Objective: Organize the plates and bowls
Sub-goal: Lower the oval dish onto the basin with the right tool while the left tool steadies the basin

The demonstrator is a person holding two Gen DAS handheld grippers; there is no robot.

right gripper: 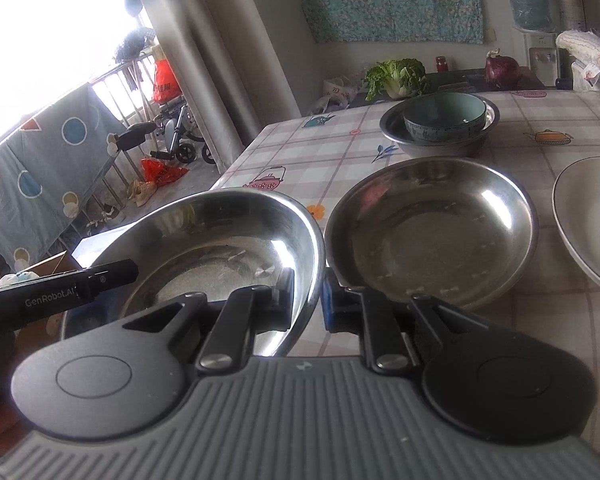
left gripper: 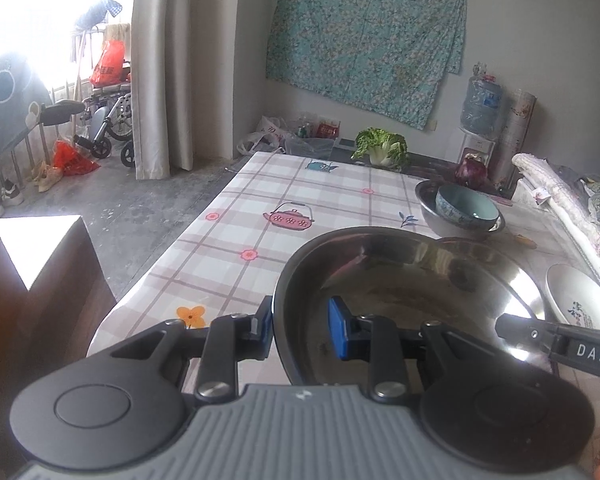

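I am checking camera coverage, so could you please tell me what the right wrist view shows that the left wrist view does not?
Only the right wrist view shows a second steel basin resting on the table beside the held one, and a yellow teapot print.

Only the left wrist view shows the brown box beside the table.

Both show the held steel basin, with the right tongs and left tongs each clamped on its rim, the teal bowl nested in a far steel bowl, the white floral plate and the cabbage.
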